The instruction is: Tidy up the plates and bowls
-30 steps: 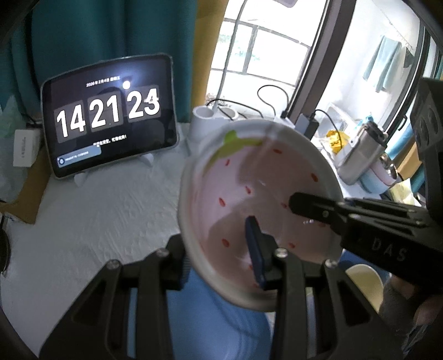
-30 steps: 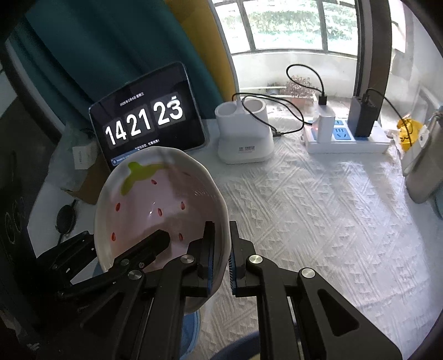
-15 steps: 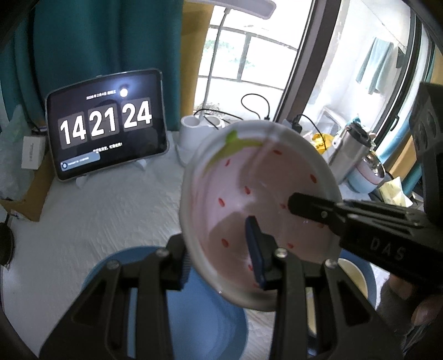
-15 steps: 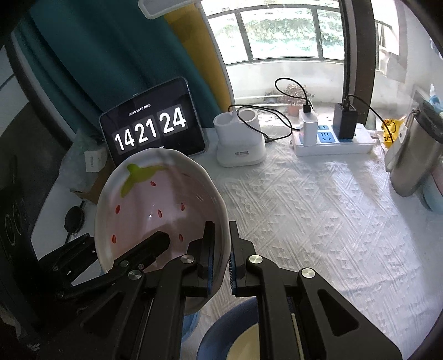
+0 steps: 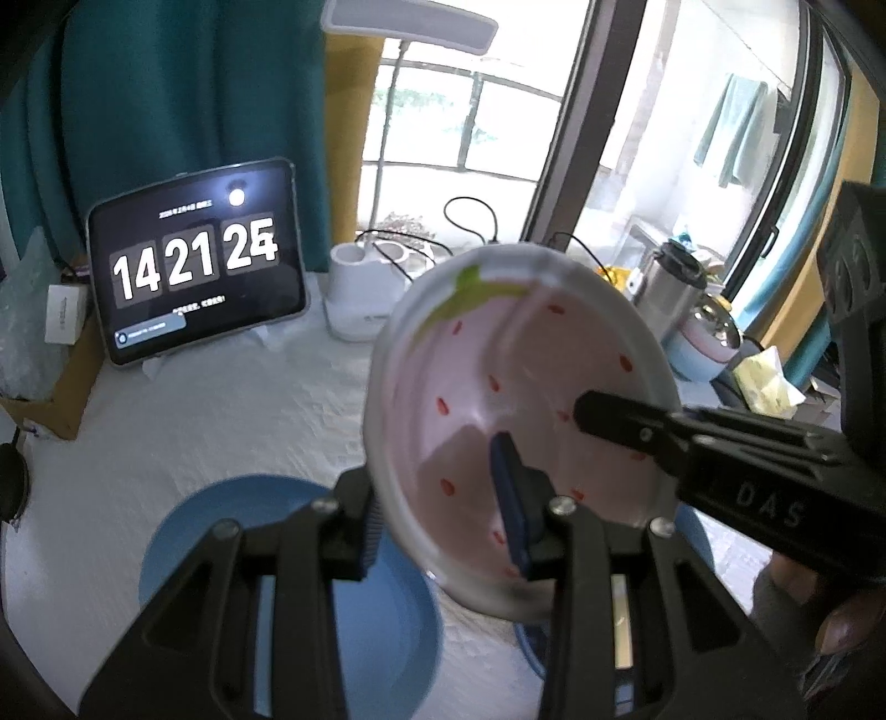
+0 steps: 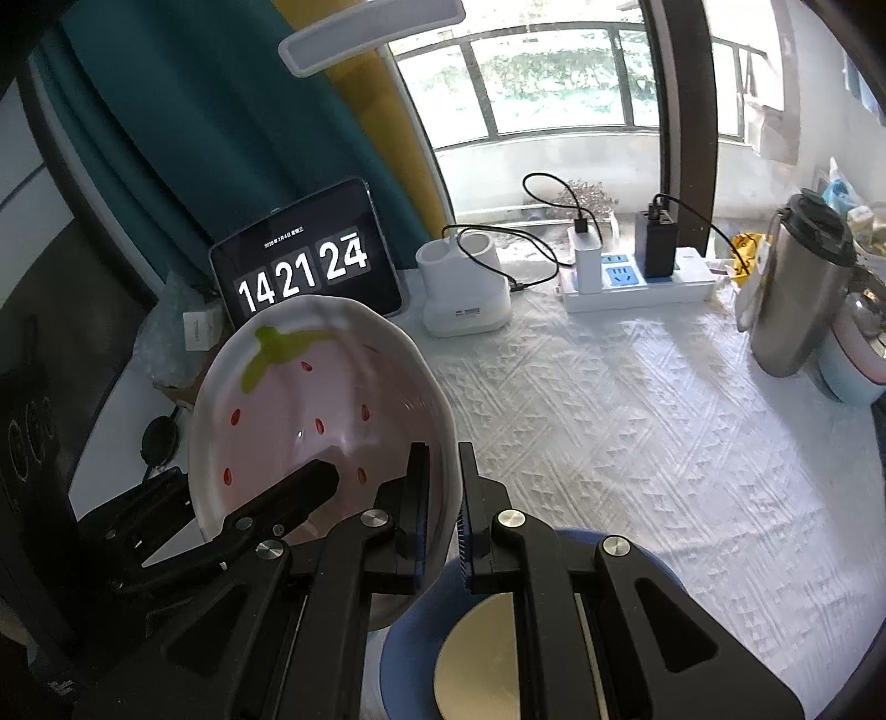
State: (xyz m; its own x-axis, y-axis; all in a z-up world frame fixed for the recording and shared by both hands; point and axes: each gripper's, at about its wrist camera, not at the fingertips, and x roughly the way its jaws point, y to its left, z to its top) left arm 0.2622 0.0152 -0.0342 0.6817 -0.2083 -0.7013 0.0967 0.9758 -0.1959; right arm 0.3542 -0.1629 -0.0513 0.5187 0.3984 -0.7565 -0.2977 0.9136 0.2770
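Observation:
A pink strawberry-pattern bowl (image 5: 520, 382) is held in the air above the table, tilted. My left gripper (image 5: 443, 509) is shut on its left rim, one finger inside and one outside. My right gripper (image 6: 440, 498) is shut on its right rim; the bowl also shows in the right wrist view (image 6: 315, 410). A blue plate (image 5: 266, 559) lies on the white cloth below the left gripper. A blue bowl with a cream inside (image 6: 487, 659) sits under the right gripper.
A tablet clock (image 5: 194, 266) stands at the back left. A white holder (image 6: 465, 288), a power strip with chargers (image 6: 637, 282) and a steel flask (image 6: 797, 282) stand along the back and right. A lamp head (image 6: 371, 33) hangs above.
Both grippers have lifted the strawberry bowl higher and pulled back. The blue plate and the blue bowl have come into view beneath it.

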